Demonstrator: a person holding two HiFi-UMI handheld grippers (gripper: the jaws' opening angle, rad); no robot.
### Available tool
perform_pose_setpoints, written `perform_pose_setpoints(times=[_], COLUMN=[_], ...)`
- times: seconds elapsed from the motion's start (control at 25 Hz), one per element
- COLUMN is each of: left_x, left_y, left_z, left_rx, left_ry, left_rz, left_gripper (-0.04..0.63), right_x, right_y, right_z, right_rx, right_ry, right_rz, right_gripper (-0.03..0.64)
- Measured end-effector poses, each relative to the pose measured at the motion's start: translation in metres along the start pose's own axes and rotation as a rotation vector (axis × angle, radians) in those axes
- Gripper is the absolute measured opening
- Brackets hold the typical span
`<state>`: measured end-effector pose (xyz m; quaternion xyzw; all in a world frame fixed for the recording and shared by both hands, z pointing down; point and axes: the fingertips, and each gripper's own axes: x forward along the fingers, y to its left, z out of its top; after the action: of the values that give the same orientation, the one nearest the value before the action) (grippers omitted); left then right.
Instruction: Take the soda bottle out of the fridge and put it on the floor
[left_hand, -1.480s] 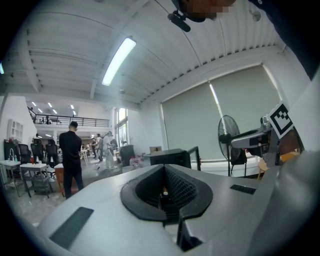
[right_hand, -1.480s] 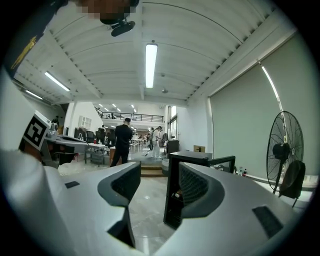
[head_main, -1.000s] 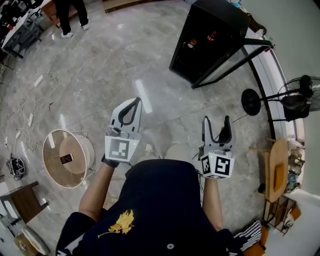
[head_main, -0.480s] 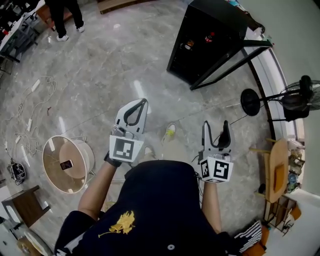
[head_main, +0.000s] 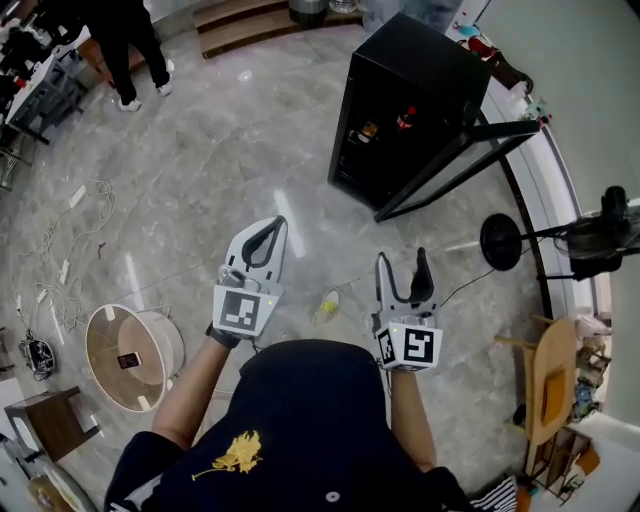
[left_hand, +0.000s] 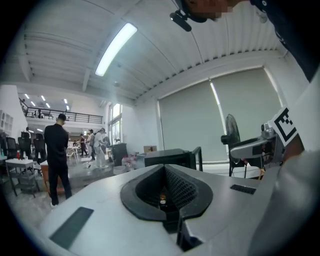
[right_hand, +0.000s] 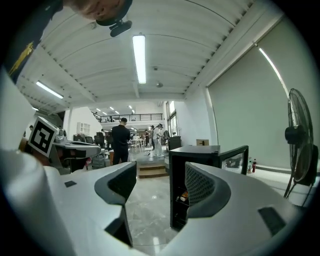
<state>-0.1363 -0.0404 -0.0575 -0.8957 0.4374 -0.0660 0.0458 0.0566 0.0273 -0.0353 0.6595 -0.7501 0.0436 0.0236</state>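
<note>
A black fridge (head_main: 410, 85) stands ahead on the grey floor with its glass door (head_main: 455, 150) swung open to the right. Small red and orange items (head_main: 404, 120) show on its shelves; I cannot tell which is the soda bottle. My left gripper (head_main: 277, 222) is shut and empty, well short of the fridge. My right gripper (head_main: 402, 260) is open with nothing between its fingers. In the right gripper view the right gripper (right_hand: 160, 182) frames the fridge (right_hand: 195, 150) and its dim shelves. In the left gripper view the left gripper (left_hand: 166, 169) has its tips together below the distant fridge (left_hand: 170, 156).
A standing fan (head_main: 600, 215) with a round base (head_main: 500, 240) stands right of the door. A round white stool (head_main: 135, 345) sits at the left, with cables (head_main: 60, 250) lying on the floor beyond it. A person (head_main: 130, 40) stands far left. A wooden chair (head_main: 555, 360) is at the right.
I have walked toward the fridge, which now shows nearer and lower in the head view. Both grippers stay held in front of me, the right still open, the left still shut.
</note>
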Motion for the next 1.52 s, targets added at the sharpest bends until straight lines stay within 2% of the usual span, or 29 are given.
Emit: perform_pose_setpoints(times=[0.2, 0.4, 0.64, 0.88, 1.04, 1.24, 1.52], left_x=[0.049, 0.085, 0.107, 0.142, 0.176, 0.213, 0.24], left_y=[-0.008, -0.008, 0.011, 0.031, 0.044, 0.065, 0.084], left_z=[-0.006, -0.004, -0.009, -0.026, -0.041, -0.053, -0.079], left_rx=[-0.012, 0.009, 0.01, 0.048, 0.019, 0.023, -0.003], left_ry=[0.069, 0.056, 0.05, 0.025, -0.003, 0.003, -0.029], left_rz=[0.03, 0.049, 0.069, 0.011, -0.018, -0.044, -0.089], left_gripper=[0.017, 0.017, 0.017, 0.017, 0.017, 0.017, 0.017], right_x=[0.037, 0.07, 0.115, 0.169, 0.213, 0.276, 0.348], right_y=[-0.039, -0.071, -0.075, -0.081, -0.093, -0.109, -0.143], right_z=[-0.01, -0.023, -0.029, -0.04, -0.049, -0.065, -0.099], right_rx=[0.07, 0.056, 0.051, 0.066, 0.06, 0.053, 0.046], right_ry=[0.028, 0.054, 0.05, 0.036, 0.063, 0.115, 0.179], right_rz=[0.03, 0.038, 0.036, -0.025, -0.066, -0.099, -0.229], right_gripper=[0.273, 0.273, 0.273, 0.272, 0.27, 0.267, 0.267])
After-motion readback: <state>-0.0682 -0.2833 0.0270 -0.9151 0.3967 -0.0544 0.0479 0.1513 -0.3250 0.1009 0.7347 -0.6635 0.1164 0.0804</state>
